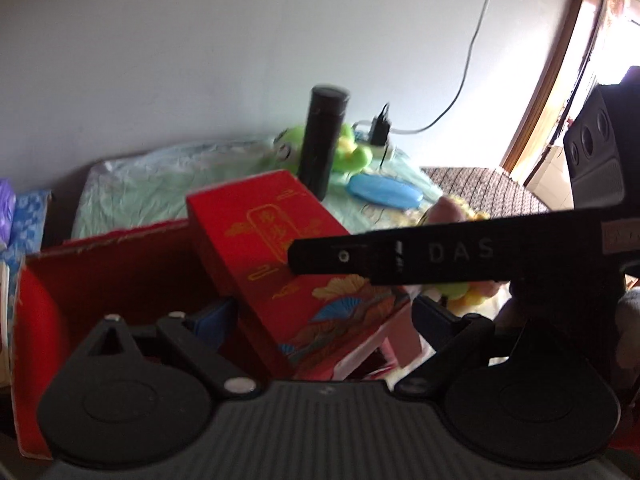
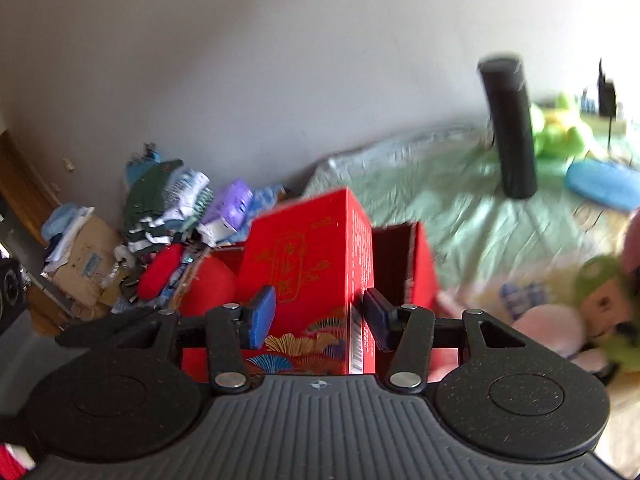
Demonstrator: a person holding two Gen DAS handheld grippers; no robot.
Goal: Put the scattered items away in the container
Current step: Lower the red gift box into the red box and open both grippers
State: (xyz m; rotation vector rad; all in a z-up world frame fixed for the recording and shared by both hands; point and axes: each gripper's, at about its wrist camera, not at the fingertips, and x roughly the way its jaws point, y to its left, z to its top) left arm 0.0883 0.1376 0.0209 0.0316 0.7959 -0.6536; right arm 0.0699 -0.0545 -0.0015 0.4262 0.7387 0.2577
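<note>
A tall red gift box (image 1: 280, 240) with gold print is tilted above an open red container (image 1: 120, 268). My left gripper (image 1: 324, 316) is shut on it, its blue pads pressing the box's two narrow sides near the lower end. One finger (image 1: 400, 258) of the right gripper lies across the printed face. In the right wrist view the right gripper (image 2: 318, 316) is shut on the same red box (image 2: 308, 248), with the container (image 2: 424, 264) behind it. A round red object (image 2: 212, 280) lies inside the container.
On the pale green bedsheet (image 2: 420, 184) stand a black flask (image 1: 322, 140), a green plush (image 1: 352, 152) and a blue case (image 1: 384, 194). Pink and green plush toys (image 2: 540, 328) lie at the right. A clothes pile (image 2: 168, 200) and cardboard (image 2: 84, 256) fill the left floor.
</note>
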